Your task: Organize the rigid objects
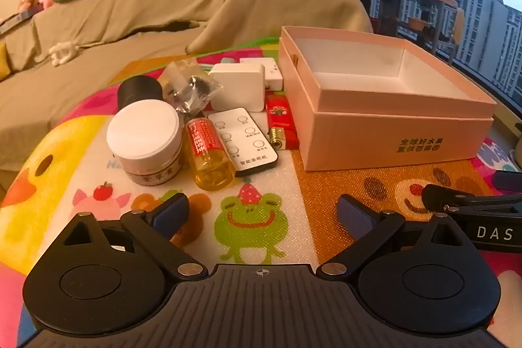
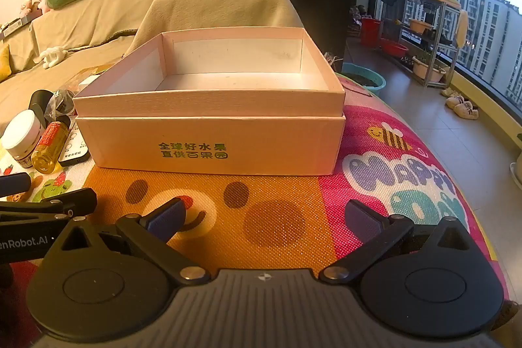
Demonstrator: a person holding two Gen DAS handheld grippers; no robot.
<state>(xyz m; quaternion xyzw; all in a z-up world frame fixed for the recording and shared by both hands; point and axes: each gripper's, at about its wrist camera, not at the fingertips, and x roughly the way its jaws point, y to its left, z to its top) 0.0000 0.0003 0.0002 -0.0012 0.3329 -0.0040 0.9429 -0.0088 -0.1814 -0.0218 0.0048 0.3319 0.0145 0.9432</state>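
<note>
An open pink box stands empty on the cartoon mat; it also shows in the right wrist view. Left of it lie a white-lidded jar, a yellow oil bottle with red label, a white remote, a red lighter, a white charger cube, a plastic bag of dark parts and a black cylinder. My left gripper is open and empty, short of the bottle and remote. My right gripper is open and empty in front of the box.
A blanket-covered sofa stands behind the table. The other gripper's arm shows at the right edge of the left view and the left edge of the right view. A balcony with shelves lies right.
</note>
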